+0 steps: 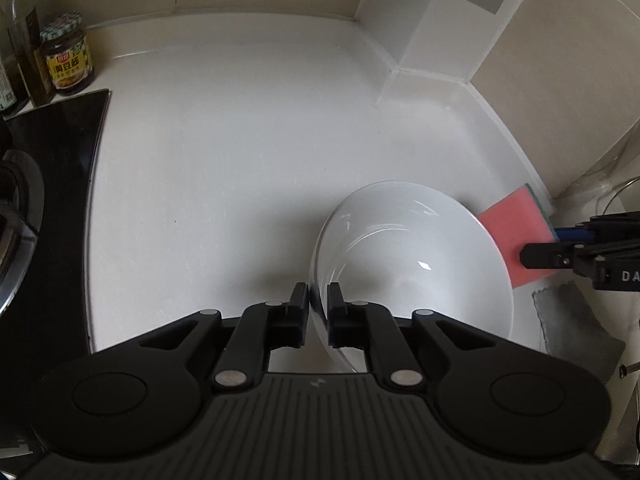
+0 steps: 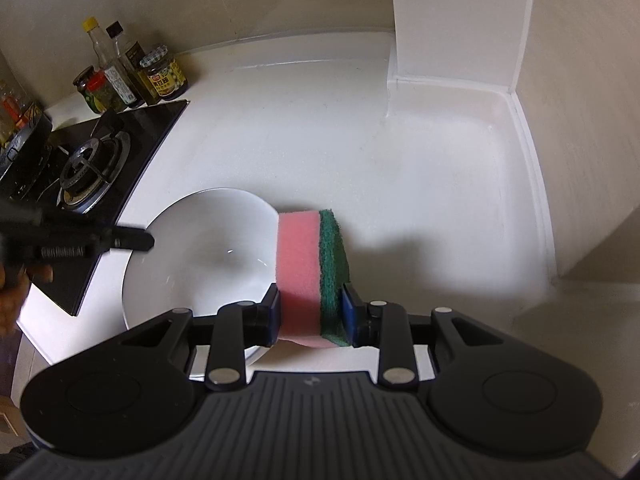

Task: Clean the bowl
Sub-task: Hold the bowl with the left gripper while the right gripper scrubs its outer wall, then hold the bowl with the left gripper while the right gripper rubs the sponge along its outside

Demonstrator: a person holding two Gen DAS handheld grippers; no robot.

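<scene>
I have the white bowl sitting on the pale counter, and my left gripper has its jaws drawn narrow over the rim at the bowl's 6 o'clock edge, one finger inside and one outside the wall; my right gripper is clamped on the pink-and-green sponge, which hangs just beside the bowl's rim at about 3 o'clock in the left wrist view. I judge the bowl glazed ceramic: stiff, fairly heavy, slick, and liable to chip if it twists out of a rim pinch, so the thin rim is the only practical hold and I would keep it low over the counter. The sponge is soft and will squash under pressure. I cannot tell whether the inside has been wiped; it looks glossy with no soil I can make out. Around me: the black hob at 9 o'clock, jars and bottles at 10 o'clock, a grey cloth at 4 o'clock, and the wall corner at 1 o'clock, all clear of the bowl
</scene>
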